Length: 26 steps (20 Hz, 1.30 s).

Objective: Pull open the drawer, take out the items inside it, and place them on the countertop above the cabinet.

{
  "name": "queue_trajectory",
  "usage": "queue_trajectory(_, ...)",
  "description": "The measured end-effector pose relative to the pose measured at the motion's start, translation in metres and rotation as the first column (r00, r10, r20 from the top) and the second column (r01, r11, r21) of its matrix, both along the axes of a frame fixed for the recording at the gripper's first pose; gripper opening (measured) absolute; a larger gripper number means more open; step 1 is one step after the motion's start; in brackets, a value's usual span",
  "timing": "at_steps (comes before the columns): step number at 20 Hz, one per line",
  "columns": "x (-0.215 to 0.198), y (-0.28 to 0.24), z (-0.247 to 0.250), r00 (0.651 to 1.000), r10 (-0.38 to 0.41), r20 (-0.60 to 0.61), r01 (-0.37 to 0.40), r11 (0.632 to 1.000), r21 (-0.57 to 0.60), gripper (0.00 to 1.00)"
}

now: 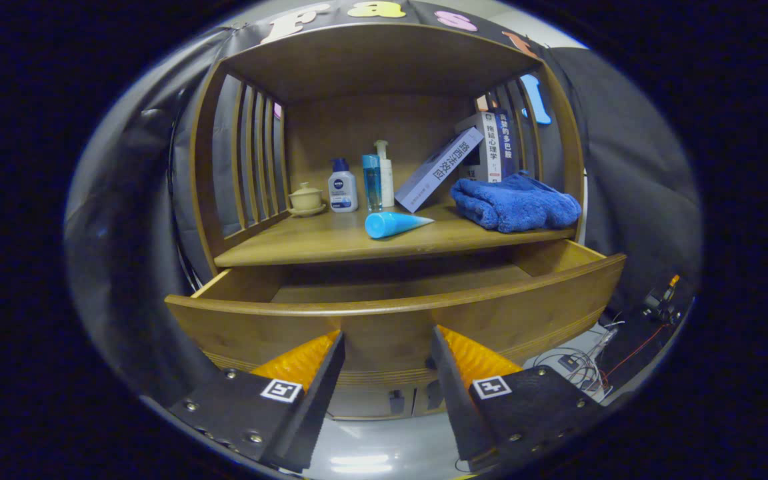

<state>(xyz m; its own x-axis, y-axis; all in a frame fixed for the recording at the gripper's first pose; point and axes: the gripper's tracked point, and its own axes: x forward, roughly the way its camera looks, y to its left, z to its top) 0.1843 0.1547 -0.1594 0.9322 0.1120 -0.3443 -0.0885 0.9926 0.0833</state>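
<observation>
Wooden drawer (397,320) stands pulled out below the countertop (331,243); its front panel hides most of the interior, and the visible strip of floor shows no items. Gripper (387,353) is level, facing the drawer front, fingers spread apart with nothing between them, tips just short of the panel. On the countertop: a blue tube (394,223) lies near the front edge, a blue towel (514,203) is heaped at the right edge, three bottles (361,187) stand toward the back, a lidded cup (306,199) sits at the left rear corner. Books (471,160) lean at the right rear. Cables (591,360) lie on the floor, right of the cabinet.
</observation>
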Motion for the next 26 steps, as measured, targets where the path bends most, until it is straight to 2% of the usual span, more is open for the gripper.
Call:
queue_trajectory(7,0.048,0.01,-0.005,0.999,0.025,0.02,-0.026,0.998,0.051,0.79)
queue_trajectory(12,0.081,0.019,-0.009,0.999,0.035,0.004,-0.036,0.998,0.044,0.79)
queue_trajectory(25,0.082,0.018,0.001,0.997,0.043,0.066,-0.048,0.995,0.084,0.8)
queue_trajectory(26,0.082,0.016,0.009,0.996,0.036,0.083,-0.044,0.995,0.085,0.85)
